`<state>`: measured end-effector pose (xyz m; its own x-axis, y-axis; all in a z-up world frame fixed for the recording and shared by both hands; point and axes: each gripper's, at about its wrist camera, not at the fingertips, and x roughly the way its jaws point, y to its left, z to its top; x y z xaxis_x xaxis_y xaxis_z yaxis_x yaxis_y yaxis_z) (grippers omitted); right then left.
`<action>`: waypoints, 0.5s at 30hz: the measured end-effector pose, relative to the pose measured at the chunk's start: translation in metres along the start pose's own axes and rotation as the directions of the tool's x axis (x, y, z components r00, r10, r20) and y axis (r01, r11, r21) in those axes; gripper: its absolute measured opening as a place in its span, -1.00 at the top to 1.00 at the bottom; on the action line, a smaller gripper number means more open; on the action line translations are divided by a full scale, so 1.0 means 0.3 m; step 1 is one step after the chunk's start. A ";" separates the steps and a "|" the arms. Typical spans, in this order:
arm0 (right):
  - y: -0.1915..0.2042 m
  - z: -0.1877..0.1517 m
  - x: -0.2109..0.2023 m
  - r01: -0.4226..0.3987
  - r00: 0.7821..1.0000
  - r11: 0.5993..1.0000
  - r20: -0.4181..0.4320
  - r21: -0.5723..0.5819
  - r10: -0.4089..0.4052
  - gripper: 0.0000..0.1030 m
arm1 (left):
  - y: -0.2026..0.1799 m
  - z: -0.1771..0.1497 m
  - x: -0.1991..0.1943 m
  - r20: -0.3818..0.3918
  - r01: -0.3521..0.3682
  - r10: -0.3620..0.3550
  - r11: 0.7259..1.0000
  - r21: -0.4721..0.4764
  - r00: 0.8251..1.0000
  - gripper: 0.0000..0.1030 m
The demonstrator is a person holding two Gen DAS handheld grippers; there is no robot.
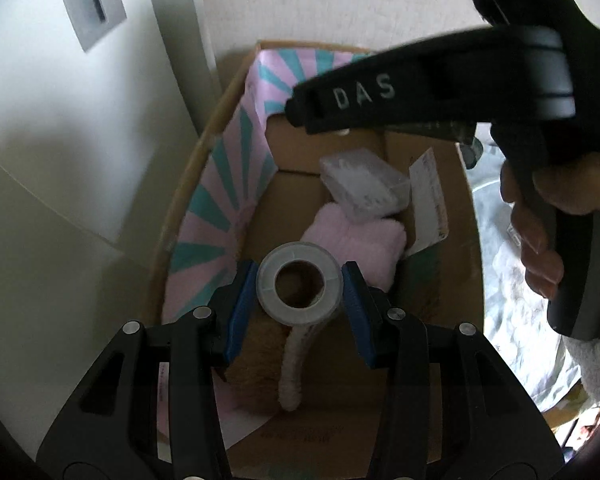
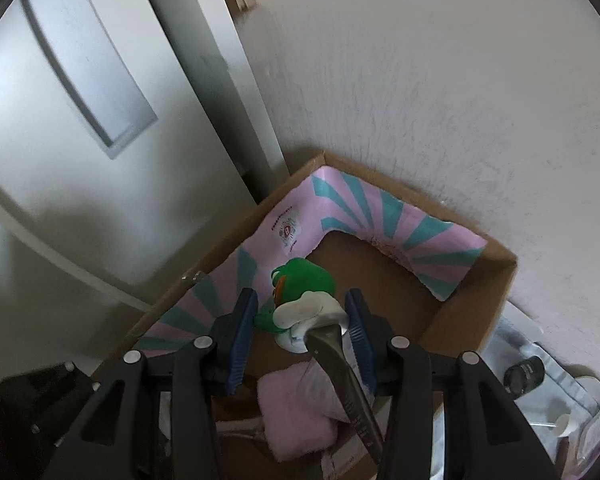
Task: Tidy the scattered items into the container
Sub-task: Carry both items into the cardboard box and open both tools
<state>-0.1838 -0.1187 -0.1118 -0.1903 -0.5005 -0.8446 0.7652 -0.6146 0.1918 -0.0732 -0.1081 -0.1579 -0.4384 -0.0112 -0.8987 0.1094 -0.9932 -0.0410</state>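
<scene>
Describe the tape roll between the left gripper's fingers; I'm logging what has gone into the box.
The tape roll is a pale grey-white ring with a wide round core hole, seen face-on. It sits between the left gripper's blue pads, over the open cardboard box; real pad contact cannot be confirmed. Behind it lies a pink fluffy cloth.

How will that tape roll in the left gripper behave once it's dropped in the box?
The tape roll looks rigid and ring-shaped, so it could roll if it lands on edge. It looks light: a thin hollow ring. Below it lie a pink plush and bare cardboard box floor; the plush would likely damp any bounce.
</scene>
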 end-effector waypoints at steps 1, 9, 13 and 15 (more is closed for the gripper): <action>-0.004 0.003 0.003 0.002 1.000 1.000 -0.004 -0.003 -0.002 0.19 | 0.004 -0.002 0.003 -0.003 0.002 -0.002 1.000 -0.004 1.000 0.22; 0.006 0.017 0.056 0.015 0.999 1.000 -0.050 -0.011 -0.016 0.19 | 0.015 0.009 0.032 -0.039 -0.018 0.017 1.000 -0.020 0.999 -0.64; 0.010 0.024 0.041 0.039 0.998 0.999 -0.048 -0.020 -0.040 -0.10 | 0.017 0.008 -0.004 0.000 0.011 -0.011 0.999 -0.033 1.000 -0.93; 0.009 0.025 0.008 0.047 0.999 0.999 -0.020 -0.026 -0.047 -0.31 | 0.010 0.015 -0.013 -0.003 0.003 -0.003 1.000 -0.028 1.000 -0.93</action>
<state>-0.1866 -0.1262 -0.1097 -0.2137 -0.4586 -0.8626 0.7710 -0.6214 0.1394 -0.0754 -0.1115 -0.1526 -0.4361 -0.0079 -0.8999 0.1327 -0.9896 -0.0556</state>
